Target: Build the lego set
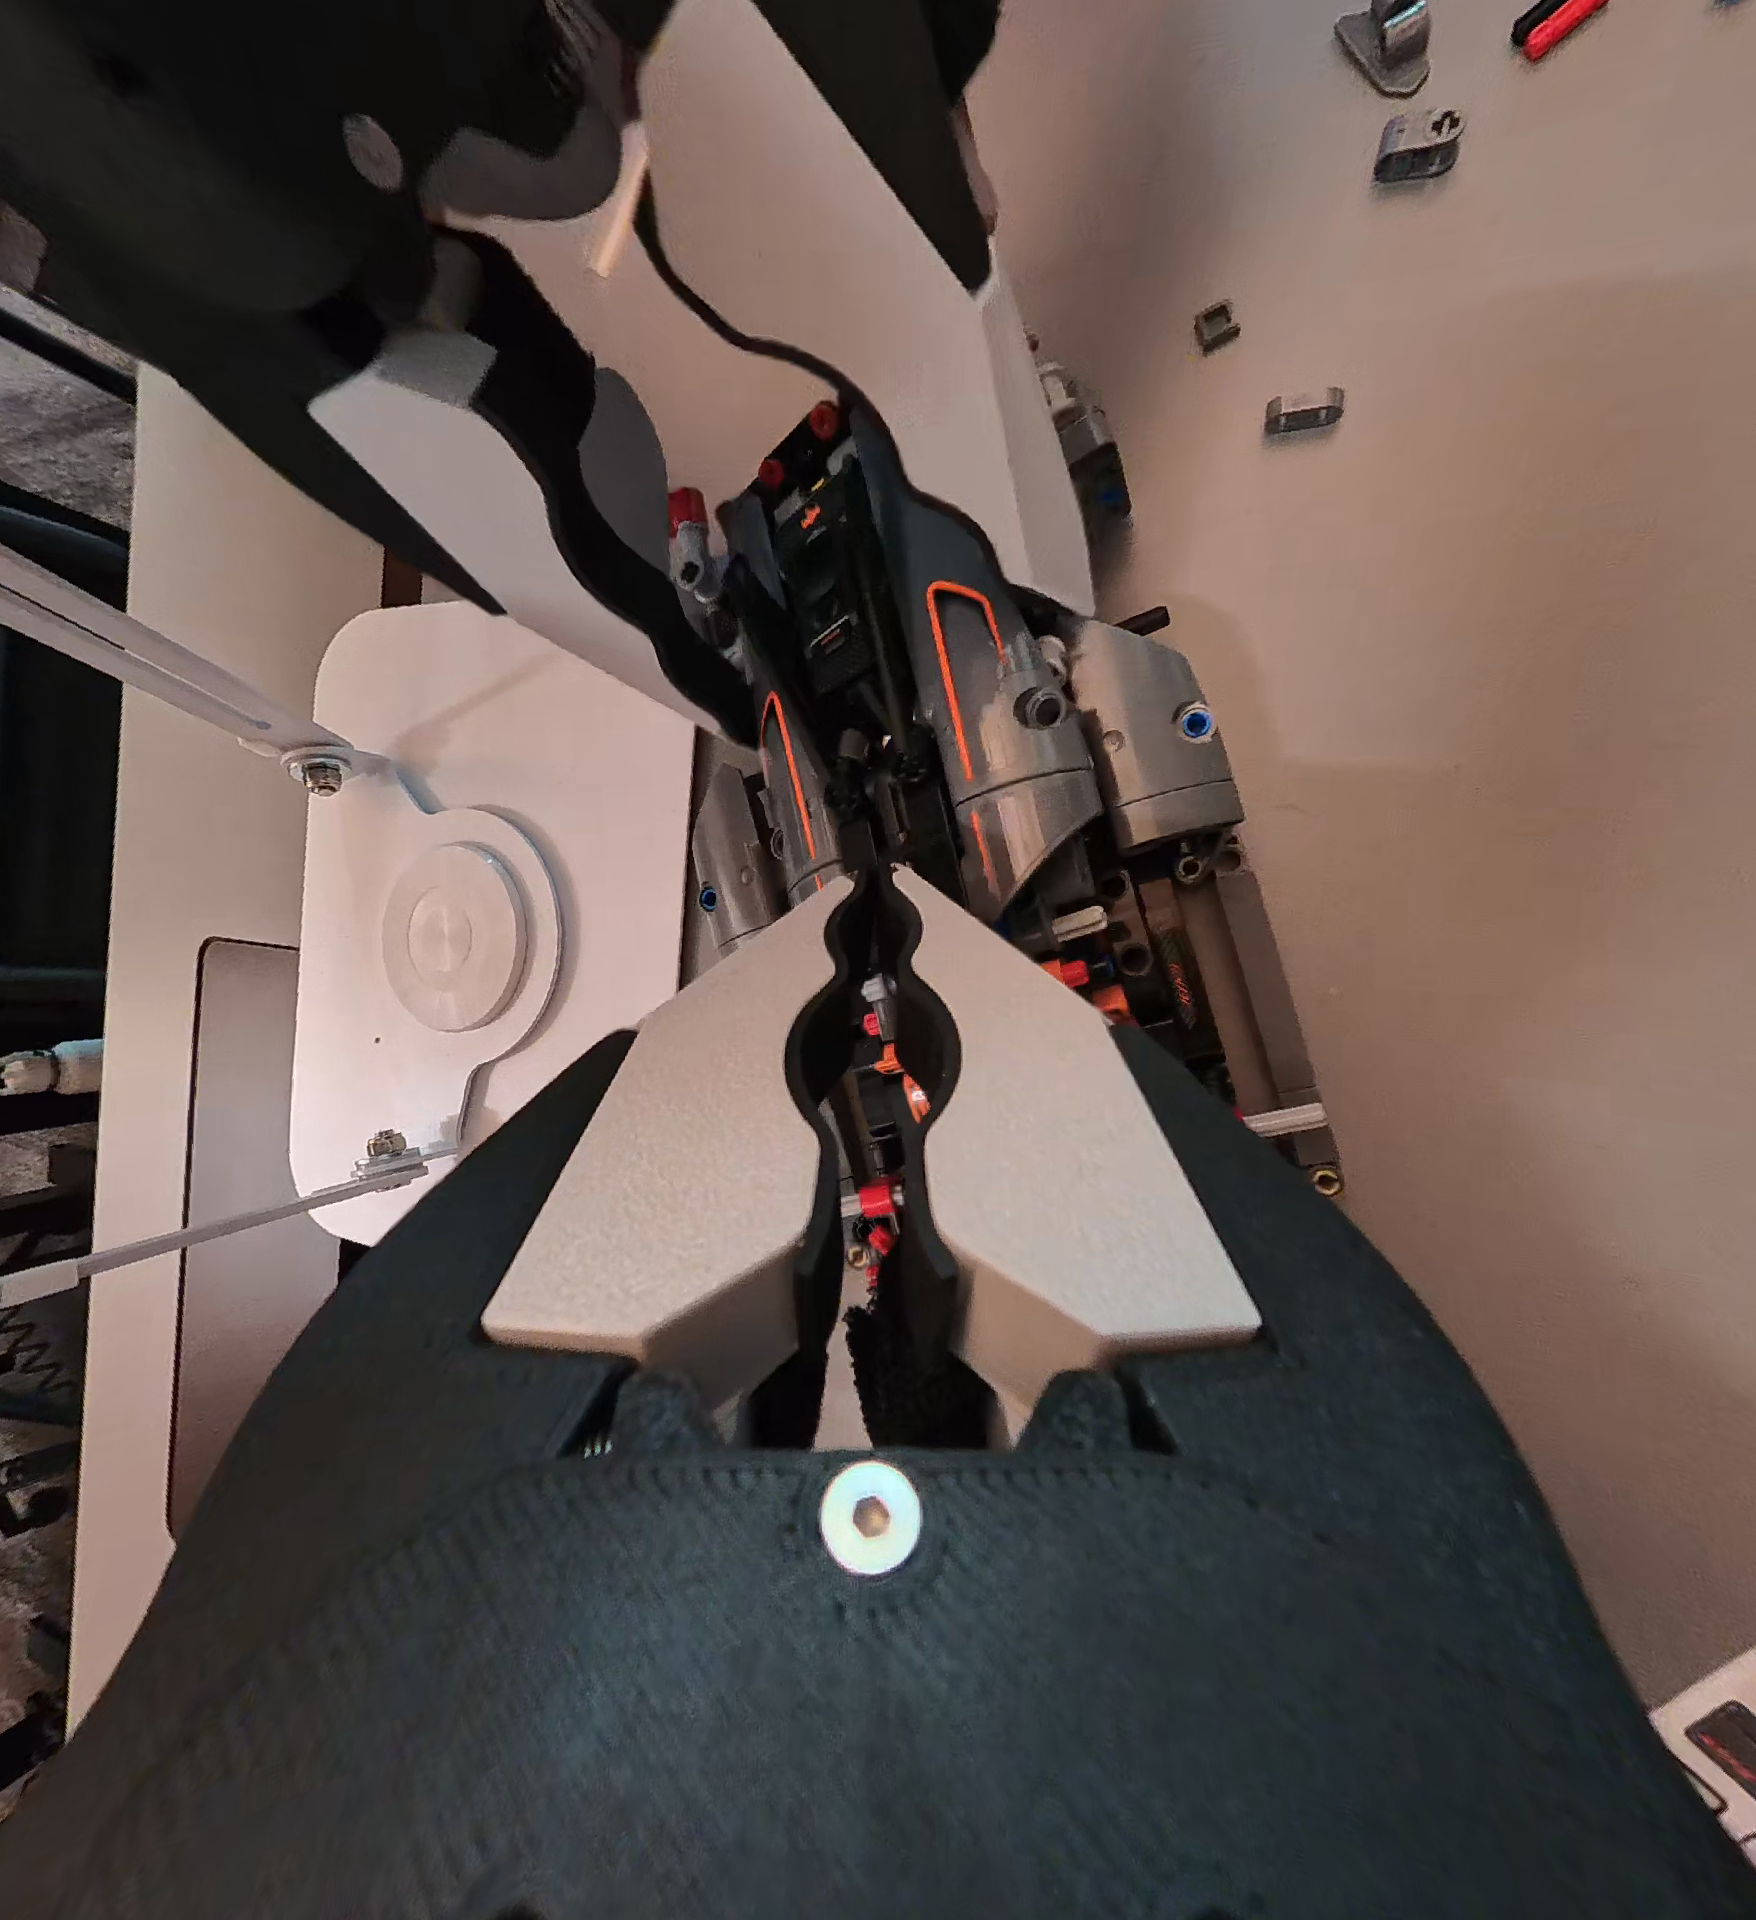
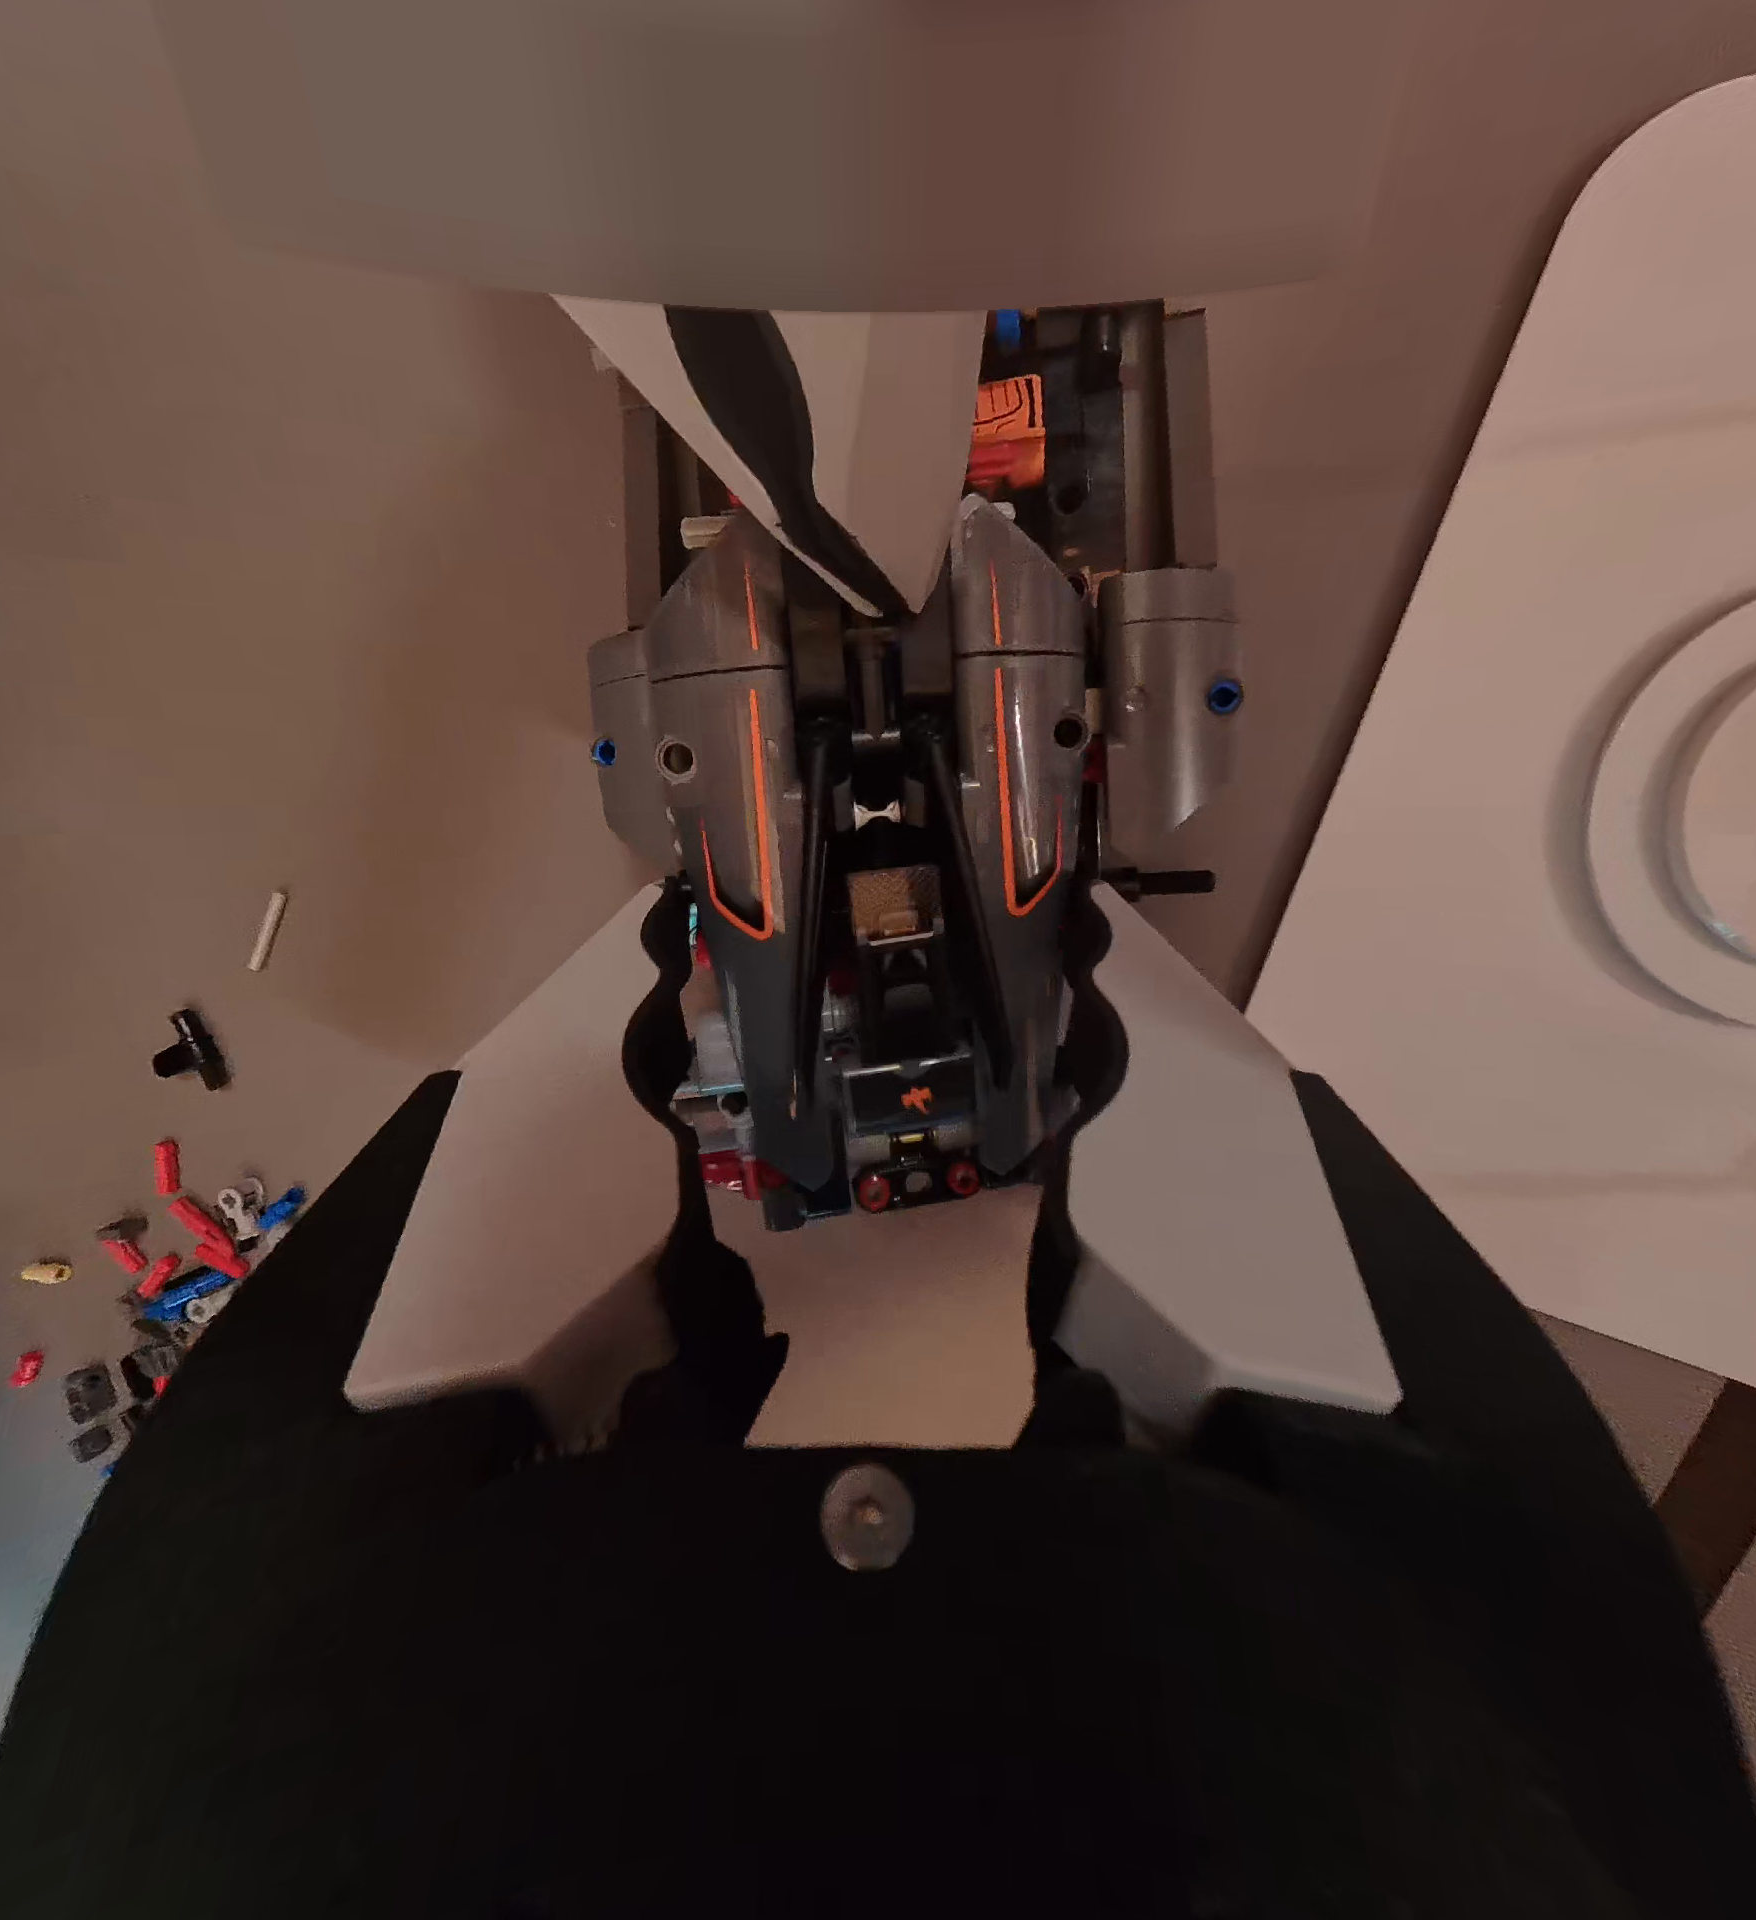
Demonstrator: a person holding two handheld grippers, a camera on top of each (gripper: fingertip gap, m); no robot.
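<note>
The table (image 1: 1528,935) is pale and carries everything. On it lies the model (image 1: 999,707), a dark grey Lego vehicle with silver panels and orange stripes, half built, with both grippers on it from opposite ends.

The right gripper (image 2: 879,997) has its jaws spread wide around the model's narrow end, a finger against each side, so it clamps the model (image 2: 874,831). In the left wrist view it reaches in from the top.

The left gripper (image 1: 876,888) has its jaws nearly together, the tips pinched at the black parts along the model's centre line; whether they truly grip a part there I cannot tell.

A white bracket (image 1: 438,935) stands just beside the model.

Left of the right gripper, a heap of pins (image 2: 188,1247), red, blue and grey, lies on the table. Farther off are a black pin (image 2: 190,1049) and a white rod (image 2: 267,931).
</note>
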